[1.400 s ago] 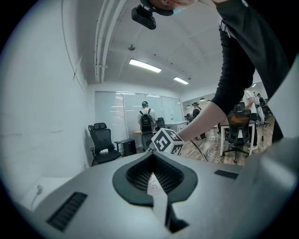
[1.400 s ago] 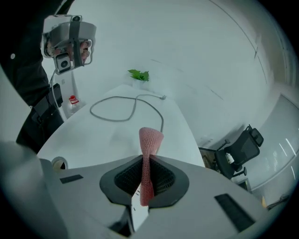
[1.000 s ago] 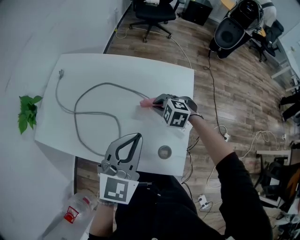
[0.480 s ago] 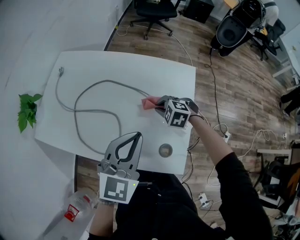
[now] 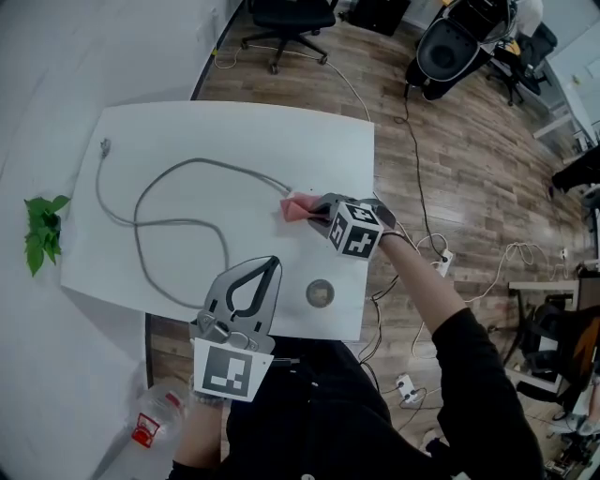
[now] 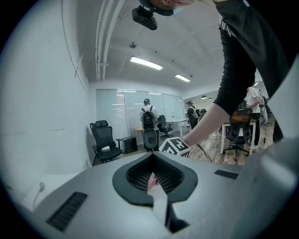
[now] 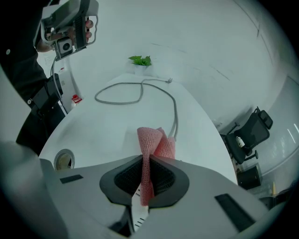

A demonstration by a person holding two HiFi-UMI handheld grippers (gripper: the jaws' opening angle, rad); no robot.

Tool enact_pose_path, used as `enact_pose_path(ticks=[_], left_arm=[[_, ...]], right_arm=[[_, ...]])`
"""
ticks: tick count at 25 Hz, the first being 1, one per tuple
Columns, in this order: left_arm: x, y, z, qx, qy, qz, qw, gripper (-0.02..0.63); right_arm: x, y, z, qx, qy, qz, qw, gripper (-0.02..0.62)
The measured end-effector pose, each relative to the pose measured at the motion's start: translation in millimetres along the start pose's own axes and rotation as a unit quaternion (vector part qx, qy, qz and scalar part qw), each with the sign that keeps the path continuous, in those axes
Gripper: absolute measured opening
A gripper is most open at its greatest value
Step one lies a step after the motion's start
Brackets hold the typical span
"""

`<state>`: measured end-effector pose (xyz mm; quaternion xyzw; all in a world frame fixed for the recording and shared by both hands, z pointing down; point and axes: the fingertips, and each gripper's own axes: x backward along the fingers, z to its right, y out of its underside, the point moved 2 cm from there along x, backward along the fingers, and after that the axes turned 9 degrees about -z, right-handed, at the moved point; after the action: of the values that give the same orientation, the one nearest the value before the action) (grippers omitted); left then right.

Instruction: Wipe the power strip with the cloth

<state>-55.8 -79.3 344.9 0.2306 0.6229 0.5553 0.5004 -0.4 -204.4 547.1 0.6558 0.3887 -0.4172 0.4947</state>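
Observation:
A pink cloth [image 5: 298, 206] [image 7: 156, 142] is pinched upright in my right gripper [image 5: 315, 208] [image 7: 147, 175], which is shut on it just above the white table [image 5: 234, 141]. A grey cable [image 5: 178, 223] [image 7: 135, 86] loops across the table from its plug [image 5: 105, 145] and runs under the cloth. The power strip's body is hidden behind the cloth and the gripper. My left gripper [image 5: 270, 265] [image 6: 152, 179] hovers at the table's near edge, shut with nothing in it; in the left gripper view it faces the right gripper's marker cube [image 6: 174, 148].
A round cable hole [image 5: 320, 293] [image 7: 63, 159] sits in the table near its front edge. A green plant [image 5: 39, 230] [image 7: 140, 60] stands left of the table, a plastic bottle [image 5: 150, 422] lies on the floor below, and an office chair [image 5: 281, 19] stands beyond.
The right gripper has edged slightly left with the cloth, which now shows a little more. The left gripper has stayed where it was.

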Motion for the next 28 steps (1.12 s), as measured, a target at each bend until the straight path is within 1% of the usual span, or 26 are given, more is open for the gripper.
enact_pose_path(ticks=[9,17,20,23,28], left_arm=[[-15,-10,19,-0.018,0.034,0.008,0.9993,0.008],[-27,-21,39,-0.030,0.062,0.017,0.9975,0.009],[-30,-23,44,-0.035,0.069,0.018,0.9968,0.009],[-33,-24,47,-0.037,0.074,0.019,0.9964,0.009],[-37,-30,53,-0.037,0.074,0.020,0.9964,0.009]], right_arm=[[19,41,-25,-0.051,0.006,0.008,0.999,0.048],[40,83,-50,-0.102,0.016,0.009,0.995,0.048],[46,95,-57,-0.125,0.023,0.011,0.992,0.048],[51,104,-65,-0.137,0.026,0.010,0.990,0.048],[57,116,-71,-0.167,0.029,0.020,0.985,0.048]])
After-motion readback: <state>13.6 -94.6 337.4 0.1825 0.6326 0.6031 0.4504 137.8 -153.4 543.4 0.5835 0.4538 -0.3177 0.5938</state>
